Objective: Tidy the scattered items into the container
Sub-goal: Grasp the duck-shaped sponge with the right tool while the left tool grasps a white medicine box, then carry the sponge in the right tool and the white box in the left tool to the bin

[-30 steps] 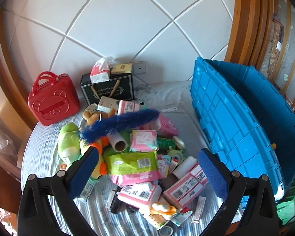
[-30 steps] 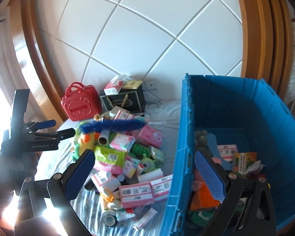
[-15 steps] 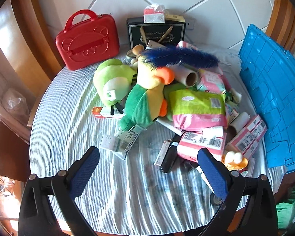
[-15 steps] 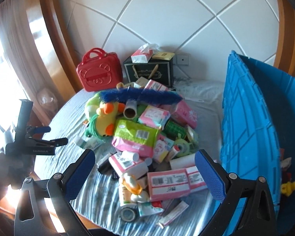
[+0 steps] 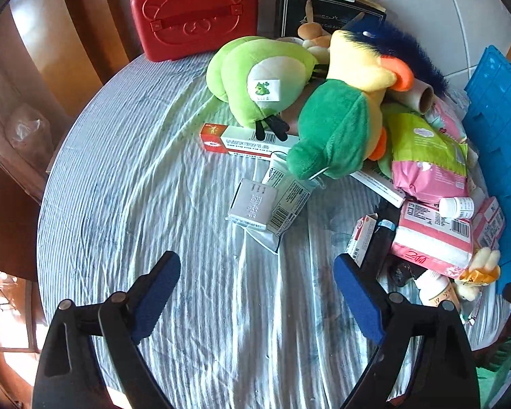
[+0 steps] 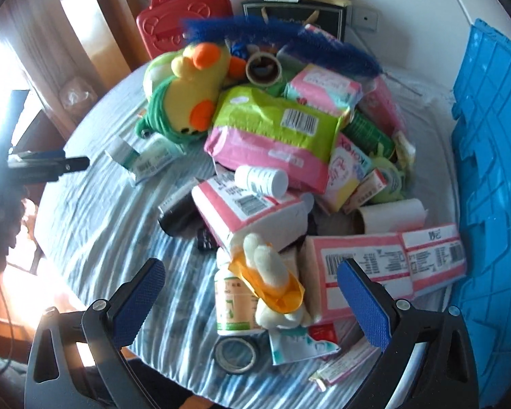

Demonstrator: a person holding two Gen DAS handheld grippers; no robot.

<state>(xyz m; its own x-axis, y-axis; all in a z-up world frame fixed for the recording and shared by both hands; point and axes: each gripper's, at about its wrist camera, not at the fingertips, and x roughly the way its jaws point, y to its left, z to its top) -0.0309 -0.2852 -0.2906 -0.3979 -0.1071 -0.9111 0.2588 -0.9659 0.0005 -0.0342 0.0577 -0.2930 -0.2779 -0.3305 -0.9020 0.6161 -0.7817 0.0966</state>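
A heap of items lies on a round table with a striped cloth. My left gripper is open and empty above bare cloth, just short of a grey foil packet and a red-white toothpaste box. A green-yellow plush parrot and a light green plush lie beyond. My right gripper is open and empty above a small white-orange plush and a white bottle. The blue container stands at the right, and also shows in the left wrist view.
A red case and a black box with a tissue pack stand at the back by the wall. Pink boxes, a green-pink pack, a tape roll and a blue feather duster crowd the heap. The left gripper shows at the table's left edge.
Both grippers have come down and closer to the table. The left one moved left over the bare cloth; the right one swung from the container to over the heap. Both stay open.
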